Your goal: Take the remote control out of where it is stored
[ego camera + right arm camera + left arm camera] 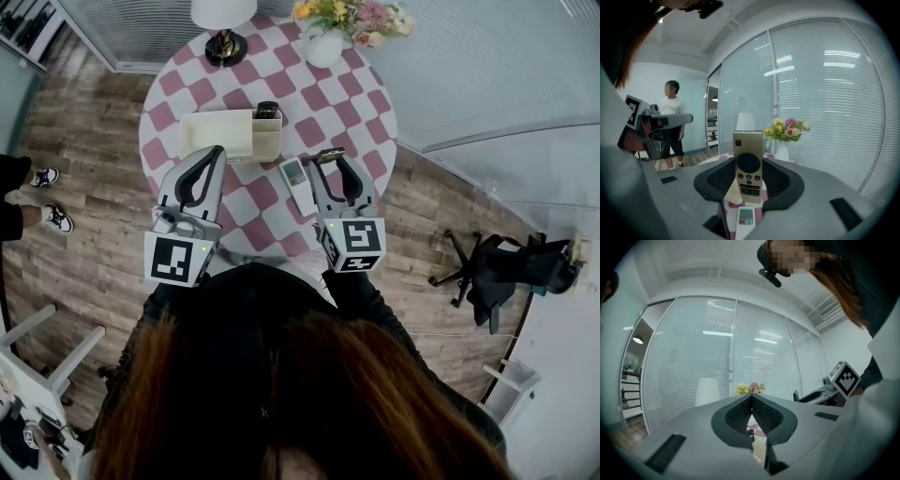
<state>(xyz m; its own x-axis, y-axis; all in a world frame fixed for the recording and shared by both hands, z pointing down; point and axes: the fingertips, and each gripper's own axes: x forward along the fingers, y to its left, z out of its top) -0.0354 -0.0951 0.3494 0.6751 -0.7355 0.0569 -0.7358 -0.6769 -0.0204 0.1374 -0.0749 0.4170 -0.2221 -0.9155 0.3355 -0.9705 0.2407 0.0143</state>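
My right gripper [330, 167] clamps gold remote [748, 164] upright above checkered table [356, 103], right of cream storage box [217, 134]. My left gripper [214, 155]: fingers pressed together, empty. White remote [295, 174] flat between grippers.

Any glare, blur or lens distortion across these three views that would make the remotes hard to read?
Head view: evenly lit and sharp, with wide-angle bending toward the edges; the white remote on the table is clear. Left gripper view: dark rounded corners, and ceiling lights mirrored in the glass wall. Right gripper view: same curved framing; the gold remote in the right tool is sharp, with no glare.
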